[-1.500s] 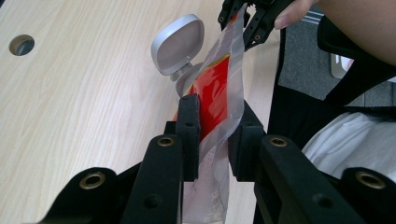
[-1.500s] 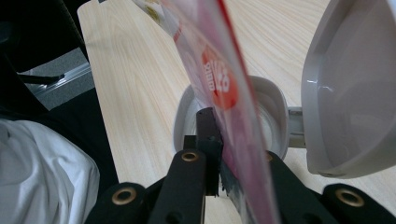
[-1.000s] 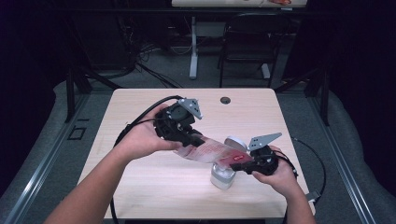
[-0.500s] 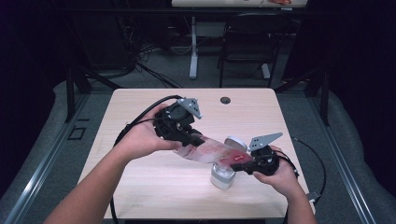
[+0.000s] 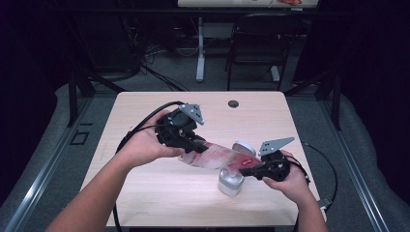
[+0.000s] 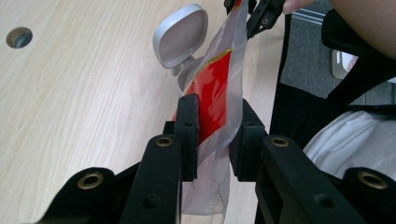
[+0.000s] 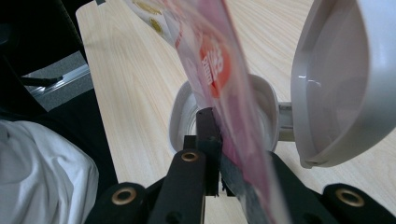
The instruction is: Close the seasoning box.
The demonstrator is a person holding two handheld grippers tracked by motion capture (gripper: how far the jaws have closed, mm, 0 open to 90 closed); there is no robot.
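The left gripper (image 5: 197, 145) pinches one end of a clear and red plastic packet (image 5: 220, 158), its jaws pressed on the film from both sides in the left gripper view. From there the packet's long axis runs across the worktop (image 5: 145, 121) in the high view, slanting down toward the person's right and held in the air between the two hands. Its far end is clamped in the right gripper (image 5: 247, 170), jaws closed on the film. That end hangs just over a small white container (image 5: 230, 181) with its hinged lid (image 5: 243, 147) flipped open. The printing on the packet (image 7: 215, 60) is too blurred to read, and the film hides the inside of the container (image 7: 184, 116).
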